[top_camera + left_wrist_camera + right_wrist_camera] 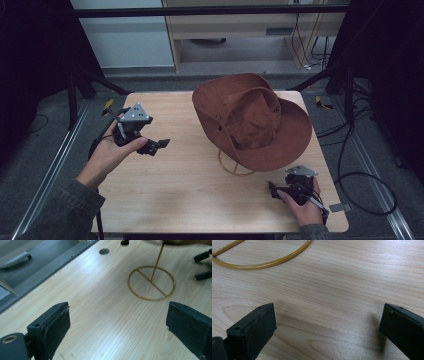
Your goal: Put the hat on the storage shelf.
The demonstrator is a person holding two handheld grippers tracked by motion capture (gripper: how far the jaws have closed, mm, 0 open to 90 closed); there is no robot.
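A brown wide-brimmed hat [255, 120] sits tilted on a thin yellow wire stand whose ring base [234, 167] rests on the wooden table [190, 200]. The ring base [151, 283] and its upright rod appear ahead in the left gripper view. An arc of the ring base [262, 262] shows at the top of the right gripper view. My left gripper [159, 146] hovers left of the hat, open, nothing between its jaws. My right gripper [272, 189] sits low at the front right, just below the hat's brim, open and empty.
A round hole [104, 251] lies in the table near its far edge. Cables [360, 185] trail on the floor to the right of the table. A cabinet [225, 30] stands behind. Bare wood lies between the two grippers.
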